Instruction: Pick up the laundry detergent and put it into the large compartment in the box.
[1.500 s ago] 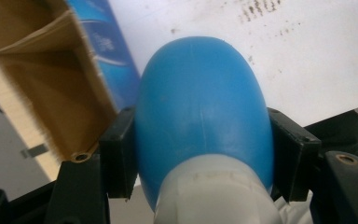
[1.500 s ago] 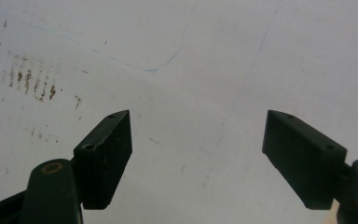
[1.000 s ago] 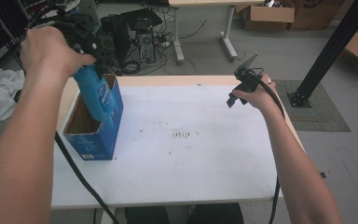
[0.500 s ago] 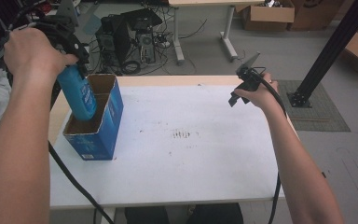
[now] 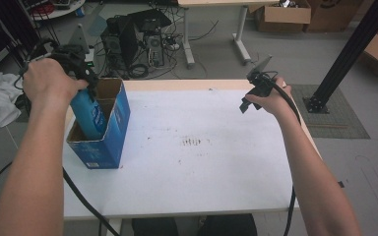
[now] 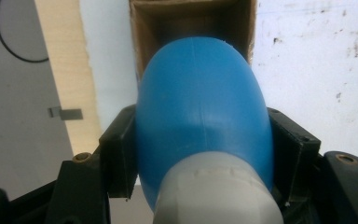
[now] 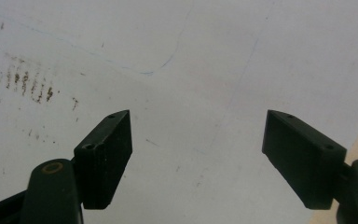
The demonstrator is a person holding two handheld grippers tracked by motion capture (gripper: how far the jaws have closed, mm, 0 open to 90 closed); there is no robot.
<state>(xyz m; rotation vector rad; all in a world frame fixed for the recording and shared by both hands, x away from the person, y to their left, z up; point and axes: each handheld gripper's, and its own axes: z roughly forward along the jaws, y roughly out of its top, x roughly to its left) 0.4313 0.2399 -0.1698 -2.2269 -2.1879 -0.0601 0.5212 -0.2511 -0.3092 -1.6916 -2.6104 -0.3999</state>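
Note:
A blue bottle (image 5: 89,114) with a pale cap end (image 6: 216,191) is partly inside an open blue cardboard box (image 5: 110,135) at the table's left edge. My left gripper (image 5: 81,73) is shut on the bottle; both black jaws press its sides just above the box's mouth (image 6: 191,18). The bottle's lower part is hidden in the box. My right gripper (image 5: 253,91) hangs over the table's far right, open, with nothing between its jaws; in the right gripper view its centre (image 7: 198,140) looks down on bare table.
The white tabletop (image 5: 202,162) has a dark smudge (image 5: 192,142) near its middle and a wooden rim. Beyond it on the floor are computer gear with cables (image 5: 138,39), cardboard boxes (image 5: 280,14) and a black post (image 5: 349,54).
My left gripper has carried the blue bottle down and right, lowering it deeper into the box. The right gripper has stayed almost still.

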